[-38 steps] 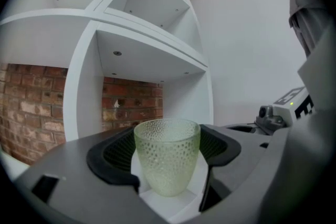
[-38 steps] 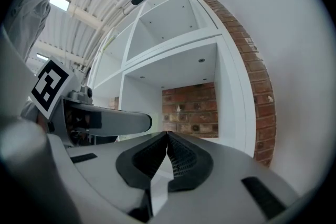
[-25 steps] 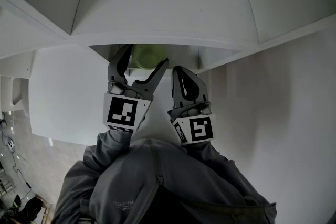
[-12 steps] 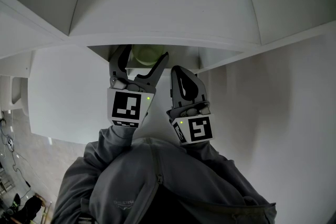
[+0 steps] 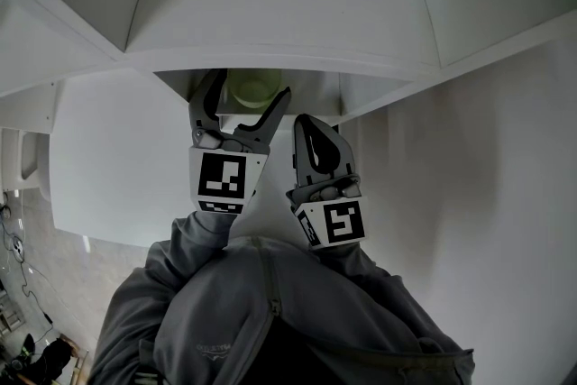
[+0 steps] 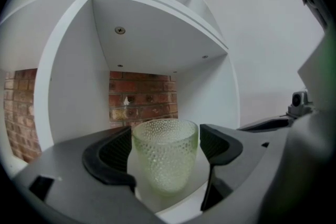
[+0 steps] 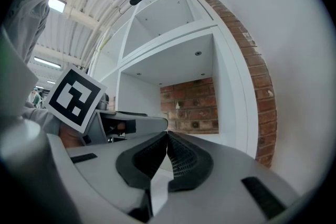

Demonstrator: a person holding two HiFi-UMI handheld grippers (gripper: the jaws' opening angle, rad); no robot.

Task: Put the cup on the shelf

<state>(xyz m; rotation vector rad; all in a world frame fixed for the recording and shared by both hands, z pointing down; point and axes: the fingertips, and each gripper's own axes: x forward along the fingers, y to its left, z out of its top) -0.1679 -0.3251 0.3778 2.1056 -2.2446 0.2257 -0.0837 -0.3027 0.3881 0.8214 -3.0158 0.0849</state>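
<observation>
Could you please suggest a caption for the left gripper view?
Dimpled green glass cup standing upright on the white shelf, between the parted jaws of the left gripper.

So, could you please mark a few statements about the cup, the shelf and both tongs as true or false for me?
1. The cup stands upright between the jaws of the left tongs. True.
2. The right tongs are spread wide. False: their jaws are together, with nothing between them.
3. The cup is opaque red plastic. False: it is see-through and pale green, with a dimpled surface.
4. Brick wall shows at the back of the shelf compartment. True.
5. The left tongs are shut tight. False: their jaws stand apart, one on each side of the cup.
</observation>
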